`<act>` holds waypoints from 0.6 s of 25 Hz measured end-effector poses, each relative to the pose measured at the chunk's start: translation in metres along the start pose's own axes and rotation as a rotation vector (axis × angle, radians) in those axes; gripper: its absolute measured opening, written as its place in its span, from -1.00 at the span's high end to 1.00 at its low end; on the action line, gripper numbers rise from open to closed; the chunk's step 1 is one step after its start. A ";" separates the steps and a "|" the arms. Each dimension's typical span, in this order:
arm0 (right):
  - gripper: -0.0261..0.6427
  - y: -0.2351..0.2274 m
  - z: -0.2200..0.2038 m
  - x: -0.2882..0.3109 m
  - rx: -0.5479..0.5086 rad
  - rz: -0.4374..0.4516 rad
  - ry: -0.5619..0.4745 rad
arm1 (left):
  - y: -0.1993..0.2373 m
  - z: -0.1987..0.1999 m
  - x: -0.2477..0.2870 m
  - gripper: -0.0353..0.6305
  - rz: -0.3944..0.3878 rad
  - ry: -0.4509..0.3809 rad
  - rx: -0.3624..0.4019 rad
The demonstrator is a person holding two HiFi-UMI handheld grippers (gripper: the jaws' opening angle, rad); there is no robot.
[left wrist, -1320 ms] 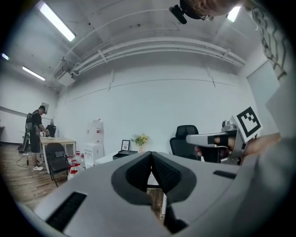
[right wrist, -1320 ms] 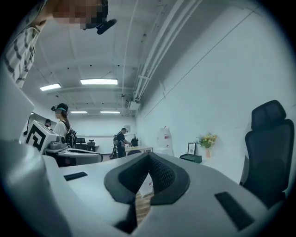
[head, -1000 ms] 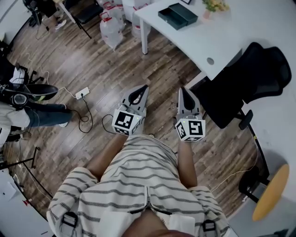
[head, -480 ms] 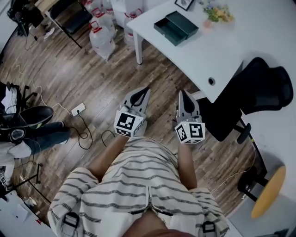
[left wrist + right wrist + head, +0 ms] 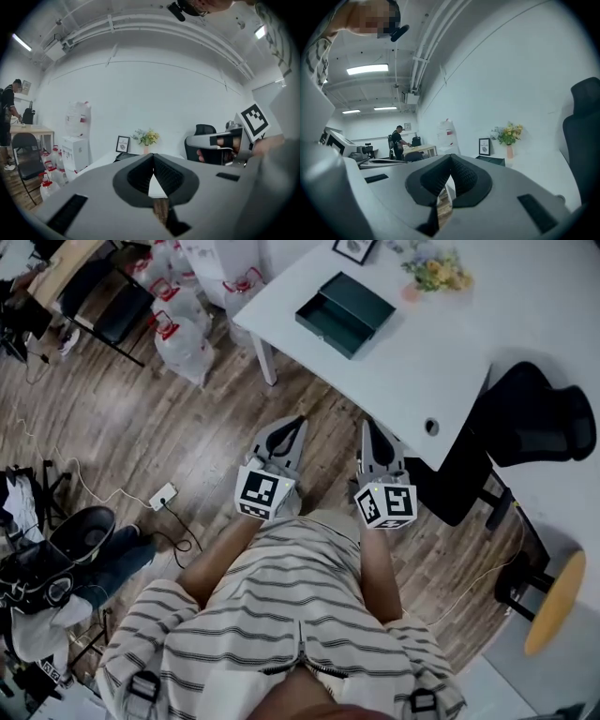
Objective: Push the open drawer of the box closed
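Two hand-held grippers point forward over the wooden floor (image 5: 178, 418), both short of the white bench (image 5: 412, 362). The left hand-held gripper (image 5: 297, 420) has its jaws pressed together with nothing between them. The right hand-held gripper (image 5: 367, 425) is likewise closed and empty.

The dark green box (image 5: 366, 298) sits on the far left part of the bench, well apart from both tips and ahead of them. Its drawer (image 5: 323, 322) stands pulled out toward the bench's near left edge, so the drawer front roughly faces the grippers. The front's long side runs from far left to near right.

Closing it looks to need a push away, toward the far right. The left one seems slightly nearer the drawer front, though the margin is small.
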State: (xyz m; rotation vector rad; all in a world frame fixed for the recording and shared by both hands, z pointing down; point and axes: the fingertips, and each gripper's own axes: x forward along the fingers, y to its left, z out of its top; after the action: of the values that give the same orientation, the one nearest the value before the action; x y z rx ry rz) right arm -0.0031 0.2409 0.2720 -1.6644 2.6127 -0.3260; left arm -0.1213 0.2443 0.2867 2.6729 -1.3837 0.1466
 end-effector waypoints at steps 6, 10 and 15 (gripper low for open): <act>0.89 -0.019 -0.003 0.030 0.003 -0.044 0.030 | 0.023 -0.003 0.036 0.90 -0.016 0.017 -0.017; 0.89 -0.038 -0.010 0.053 0.016 -0.055 0.050 | 0.037 -0.008 0.063 0.90 -0.015 0.033 -0.021; 0.89 -0.066 -0.022 0.089 0.034 -0.056 0.063 | 0.055 -0.016 0.104 0.90 -0.001 0.049 -0.017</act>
State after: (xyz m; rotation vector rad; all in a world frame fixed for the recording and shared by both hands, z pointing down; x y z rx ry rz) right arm 0.0153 0.1375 0.3136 -1.7469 2.5925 -0.4289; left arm -0.1068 0.1313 0.3212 2.6374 -1.3630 0.1980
